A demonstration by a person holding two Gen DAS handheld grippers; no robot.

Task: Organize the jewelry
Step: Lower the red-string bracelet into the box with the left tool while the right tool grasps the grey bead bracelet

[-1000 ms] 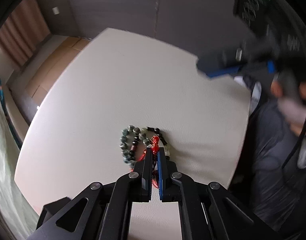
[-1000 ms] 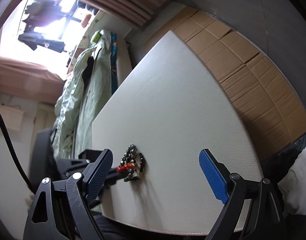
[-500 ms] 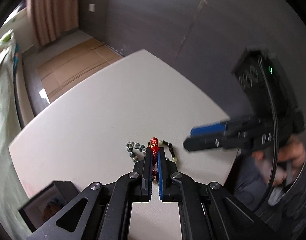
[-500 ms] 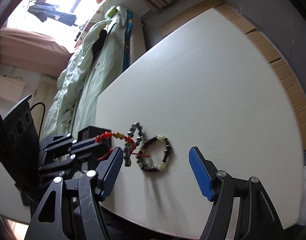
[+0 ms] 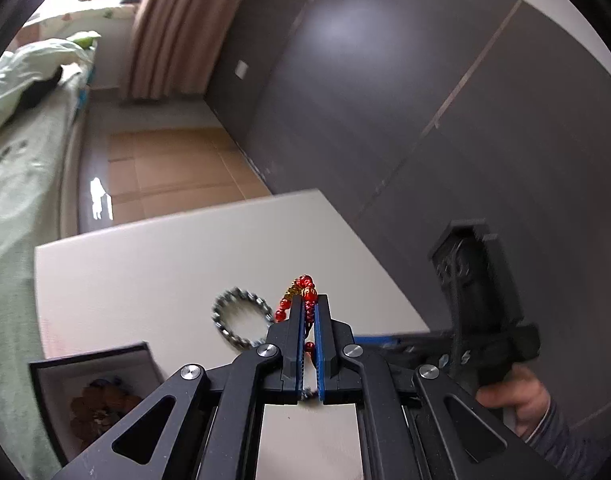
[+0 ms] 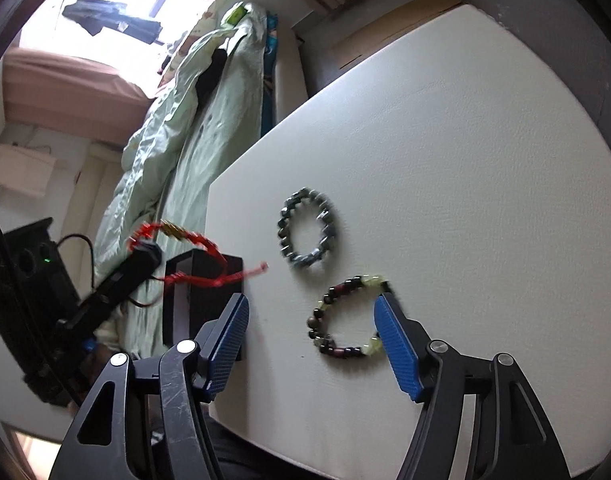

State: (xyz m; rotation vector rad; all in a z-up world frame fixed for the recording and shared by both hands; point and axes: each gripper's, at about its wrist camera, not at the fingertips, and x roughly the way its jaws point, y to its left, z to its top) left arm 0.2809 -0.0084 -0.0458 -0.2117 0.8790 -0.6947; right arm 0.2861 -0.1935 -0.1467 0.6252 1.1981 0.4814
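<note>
red bracelet [image 5: 303, 288]: pinched in left gripper [image 5: 310, 308], lifted off the white table [image 6: 445, 160], red cord dangling
left gripper: clamped tight on the red bracelet, above the black jewelry box [image 5: 93, 392]
jewelry box: open, at the table's edge
grey bead bracelet [image 6: 308, 233]: flat on table, near the box
dark and pale bead bracelet [image 6: 347, 317]: on table just beside the grey one
right gripper [image 6: 311, 344]: jaws apart, gripping nothing, over the dark and pale bracelet
</note>
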